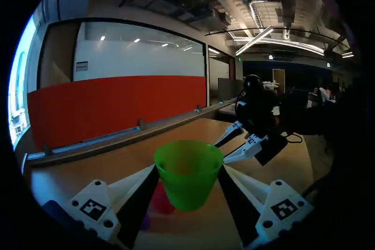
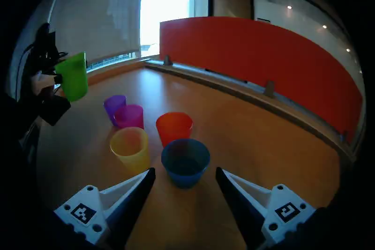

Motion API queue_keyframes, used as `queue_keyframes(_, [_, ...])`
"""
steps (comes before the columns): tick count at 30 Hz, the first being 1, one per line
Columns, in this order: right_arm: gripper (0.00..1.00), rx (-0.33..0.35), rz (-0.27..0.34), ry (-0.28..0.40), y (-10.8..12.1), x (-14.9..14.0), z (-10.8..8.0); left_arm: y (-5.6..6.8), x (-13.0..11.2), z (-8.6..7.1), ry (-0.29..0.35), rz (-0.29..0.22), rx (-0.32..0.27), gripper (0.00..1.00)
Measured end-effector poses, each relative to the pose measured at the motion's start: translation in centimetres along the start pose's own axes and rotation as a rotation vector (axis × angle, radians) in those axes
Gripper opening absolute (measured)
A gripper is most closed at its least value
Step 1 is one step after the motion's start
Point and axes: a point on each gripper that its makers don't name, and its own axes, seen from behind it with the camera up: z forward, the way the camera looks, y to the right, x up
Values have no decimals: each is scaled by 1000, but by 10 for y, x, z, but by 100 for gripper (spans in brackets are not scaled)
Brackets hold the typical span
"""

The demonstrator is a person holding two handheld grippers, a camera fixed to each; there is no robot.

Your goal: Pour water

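The wooden table [image 2: 262,147] ran along a red partition [image 2: 262,57], with a bright window [image 2: 164,11] at the far end. The green cup [image 1: 189,172] was off the table, upright, mouth up, its long axis near vertical. The left gripper [image 1: 187,169] was level, with both fingers clamped against the cup's sides. The right gripper [image 2: 184,170] was low over the table with its fingers spread wide and holding nothing. The blue cup [image 2: 185,161] stood just ahead of its fingertips. The yellow cup [image 2: 130,148], orange cup [image 2: 174,127], pink cup [image 2: 129,116] and purple cup [image 2: 114,105] stood clustered beyond.
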Motion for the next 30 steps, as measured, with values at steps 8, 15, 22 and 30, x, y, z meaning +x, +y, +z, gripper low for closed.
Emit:
queue_keyframes(8, [100, 6, -17, -34, 0, -8, 14, -8, 6, -5, 35, -22, 25, 86])
queue_keyframes(15, [100, 10, -18, -49, -1, -10, 27, -14, 5, -10, 33, -22, 41, 86])
queue_keyframes(22, [100, 1, -27, -56, 3, -9, 40, -16, 2, -13, 24, -12, 48, 86])
queue_keyframes(30, [100, 4, -25, -50, 4, -7, 51, -17, 0, -17, 18, -7, 53, 86])
